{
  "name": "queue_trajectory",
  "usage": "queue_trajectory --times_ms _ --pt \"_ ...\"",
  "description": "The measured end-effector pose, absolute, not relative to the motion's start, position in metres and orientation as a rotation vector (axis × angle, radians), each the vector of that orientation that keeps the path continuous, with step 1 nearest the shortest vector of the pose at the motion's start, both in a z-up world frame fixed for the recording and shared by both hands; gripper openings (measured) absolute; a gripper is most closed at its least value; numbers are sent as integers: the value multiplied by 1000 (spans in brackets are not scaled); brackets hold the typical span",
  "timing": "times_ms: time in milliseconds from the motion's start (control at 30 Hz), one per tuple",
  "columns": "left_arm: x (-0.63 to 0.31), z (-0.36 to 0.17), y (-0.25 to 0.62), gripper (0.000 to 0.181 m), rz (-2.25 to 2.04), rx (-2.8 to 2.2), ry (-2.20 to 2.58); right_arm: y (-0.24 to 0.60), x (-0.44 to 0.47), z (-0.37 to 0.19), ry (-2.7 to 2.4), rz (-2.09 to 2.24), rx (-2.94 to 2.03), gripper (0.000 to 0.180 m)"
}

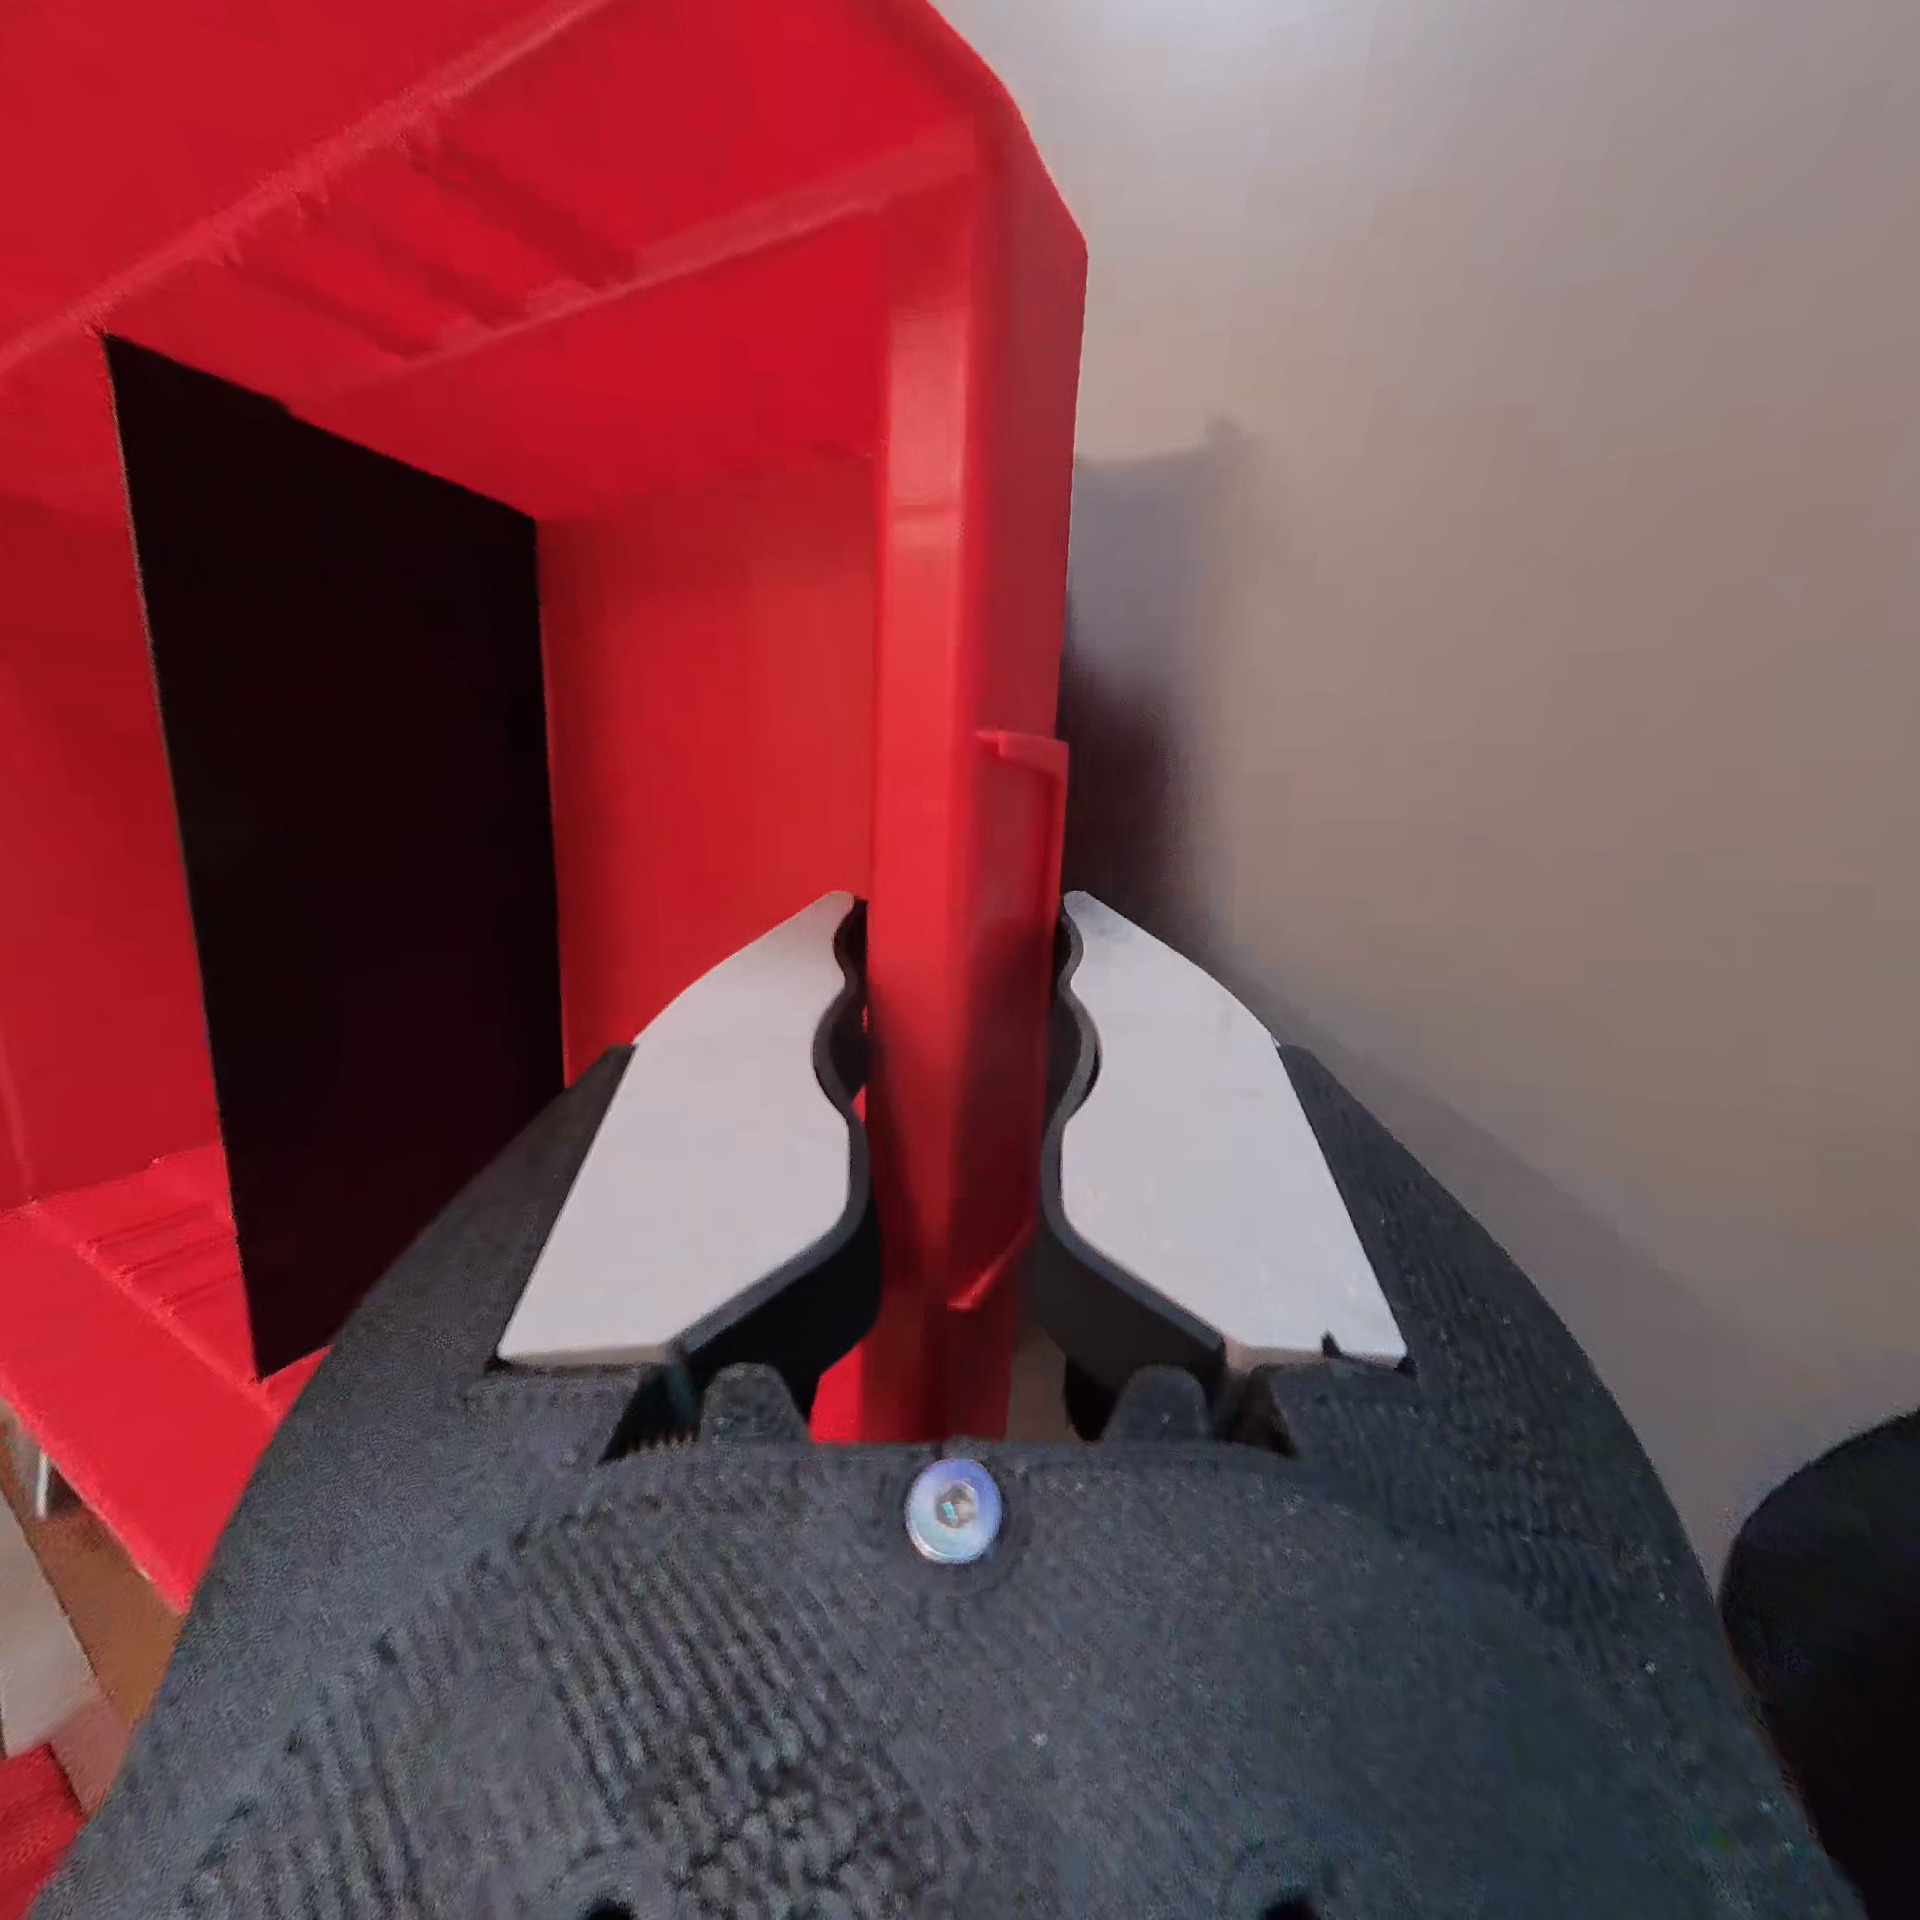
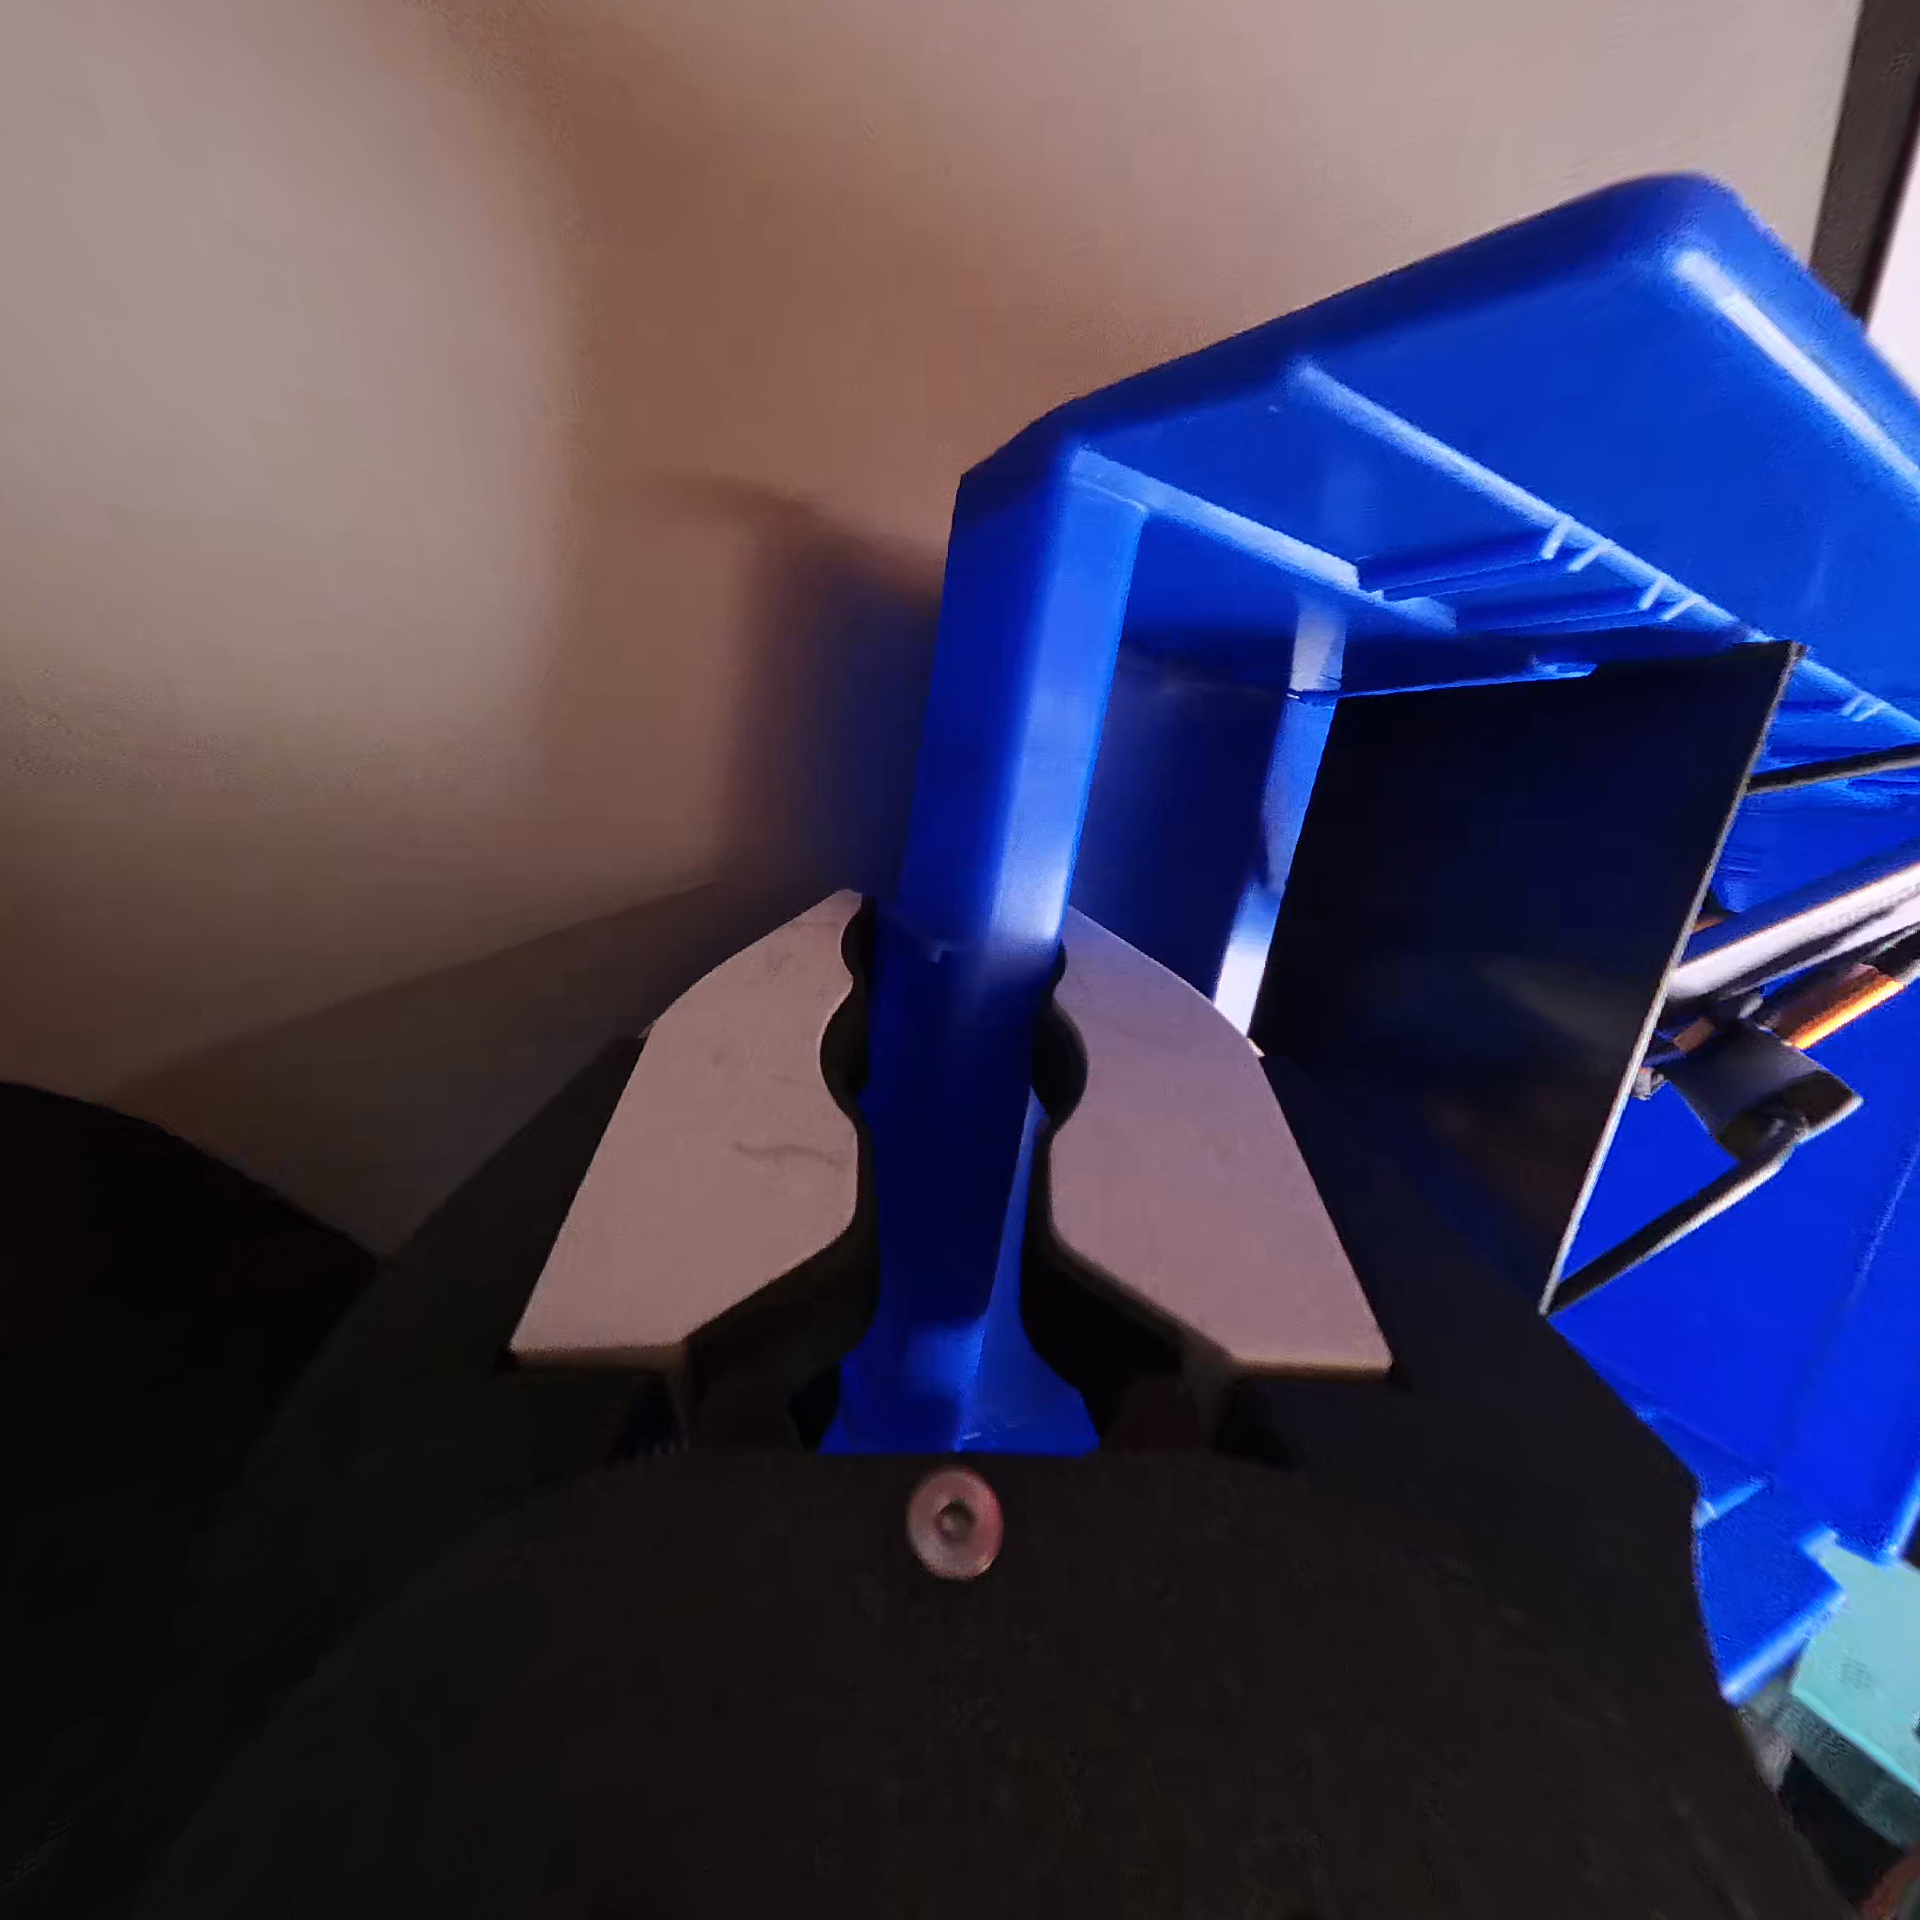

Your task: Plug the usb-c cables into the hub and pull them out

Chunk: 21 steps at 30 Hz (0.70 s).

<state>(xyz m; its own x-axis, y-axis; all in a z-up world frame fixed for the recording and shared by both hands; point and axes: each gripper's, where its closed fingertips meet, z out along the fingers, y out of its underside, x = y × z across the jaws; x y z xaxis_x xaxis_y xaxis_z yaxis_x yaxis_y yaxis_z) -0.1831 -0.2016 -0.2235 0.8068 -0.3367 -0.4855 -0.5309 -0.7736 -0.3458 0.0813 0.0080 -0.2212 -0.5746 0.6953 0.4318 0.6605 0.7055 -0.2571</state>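
Against a plain wall, the red bin (image 1: 727, 416) is clamped by its corner post in the left gripper (image 1: 958, 914) and the blue bin (image 2: 1455, 520) likewise in the right gripper (image 2: 961, 914), presumably for carrying; no hub or usb-c cables can be identified.

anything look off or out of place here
Yes. Neither view shows a hub or cable. The left claw is shut on a red bin wall, the right claw on a blue bin wall; the blue bin sits tilted.
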Motion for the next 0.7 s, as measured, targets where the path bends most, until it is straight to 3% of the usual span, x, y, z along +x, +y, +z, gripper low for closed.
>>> queue_trajectory --times_ms 200,333,533,700 --pt "-127 -217 -135 34 549 -2287 888 -66 63 -212 -2384 265 -888 36" --pt "-107 -193 -116 39 463 -2143 748 -115 74 -156 -2160 668 -953 46" --pt "-31 -145 -137 44 -106 -1954 358 -19 148 -93 -1308 724 -1379 42" --pt "10 -148 -115 62 -134 -1895 144 17 171 -136 -1008 740 -1651 51"
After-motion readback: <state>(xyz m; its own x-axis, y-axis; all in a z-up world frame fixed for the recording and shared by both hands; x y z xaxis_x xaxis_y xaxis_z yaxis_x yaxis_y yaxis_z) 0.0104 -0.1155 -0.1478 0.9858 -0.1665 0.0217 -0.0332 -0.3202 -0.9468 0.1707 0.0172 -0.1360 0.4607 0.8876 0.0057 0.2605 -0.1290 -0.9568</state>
